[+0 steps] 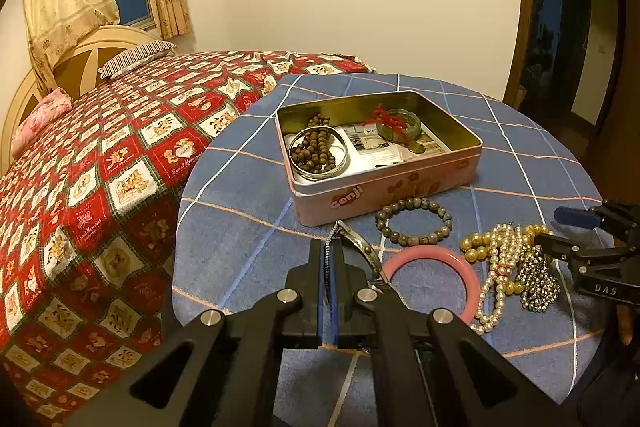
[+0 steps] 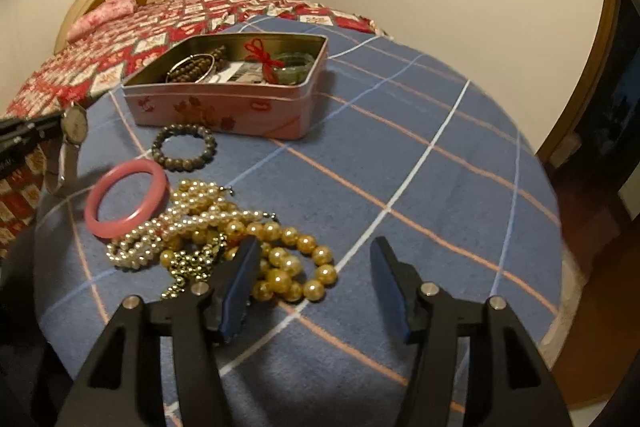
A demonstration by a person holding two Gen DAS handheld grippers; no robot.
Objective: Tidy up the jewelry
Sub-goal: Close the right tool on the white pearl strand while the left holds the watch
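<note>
The round table (image 2: 400,131), in blue checked cloth, runs off frame at 6 o'clock; the pink tin (image 1: 384,187) sits open at 12. The right gripper (image 2: 314,267) gapes wide by tangled pearls (image 2: 224,227). The left gripper (image 1: 329,259) pinches a half-hidden watch (image 2: 75,125)

On the surface (image 2: 420,155) the tin (image 1: 384,187) lies farthest back, a beaded bracelet (image 1: 414,221) just before it, the bangle (image 1: 432,279) nearer still, and the necklace heap (image 1: 508,267) right of the bangle.
</note>
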